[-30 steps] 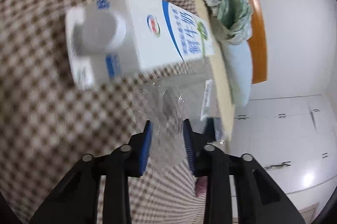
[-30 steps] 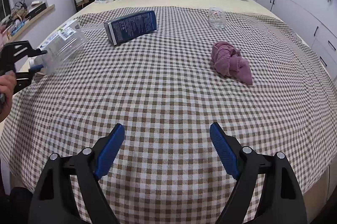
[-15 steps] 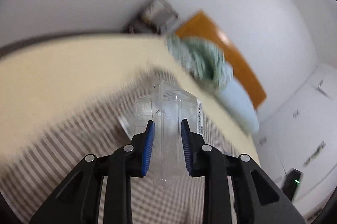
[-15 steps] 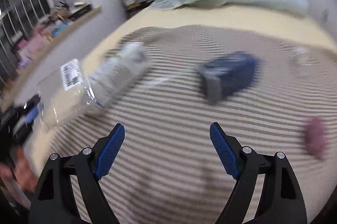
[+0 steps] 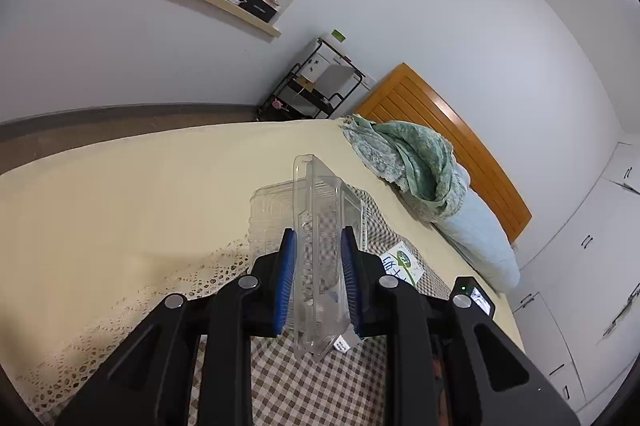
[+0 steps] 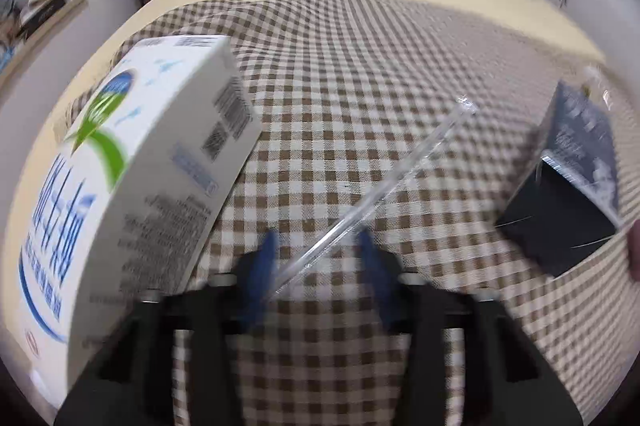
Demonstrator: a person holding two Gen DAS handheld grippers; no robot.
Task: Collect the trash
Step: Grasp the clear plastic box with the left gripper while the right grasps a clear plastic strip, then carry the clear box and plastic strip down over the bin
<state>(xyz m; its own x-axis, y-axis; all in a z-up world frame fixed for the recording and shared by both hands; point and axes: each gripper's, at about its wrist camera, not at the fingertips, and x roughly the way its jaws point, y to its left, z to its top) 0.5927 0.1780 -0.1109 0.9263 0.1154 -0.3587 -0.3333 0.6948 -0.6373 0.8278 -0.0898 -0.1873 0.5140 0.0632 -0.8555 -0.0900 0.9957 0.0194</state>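
1. Left gripper (image 5: 318,238) points out over the bed edge, angled slightly down. Its blue ribbed pads are clamped on a clear clamshell box (image 5: 316,193).
2. The clamshell box is held on edge, off the bed. It is thin, see-through, ridged plastic with a white label strip on its right side.
3. Right gripper (image 6: 320,246) points steeply down at the checked cloth (image 6: 360,65). Its jaws are closing and the blurred pads show a gap.
4. A clear straw (image 6: 380,193) lies on the cloth and runs diagonally between the right pads, which aren't pressing on it. It is thin, straight and glossy.
5. A white carton (image 6: 132,165) lies on its side just left of the right gripper. It is boxy coated card with blue and green print and barcodes.
6. A dark blue carton (image 6: 572,185) lies at the right edge, well apart from the straw.
7. The cloth is a brown-and-white woven check with lace trim, laid over a cream sheet (image 5: 120,205).
8. A crumpled green blanket (image 5: 408,161) and a pale blue pillow (image 5: 480,238) sit by the slatted wooden headboard (image 5: 452,129).
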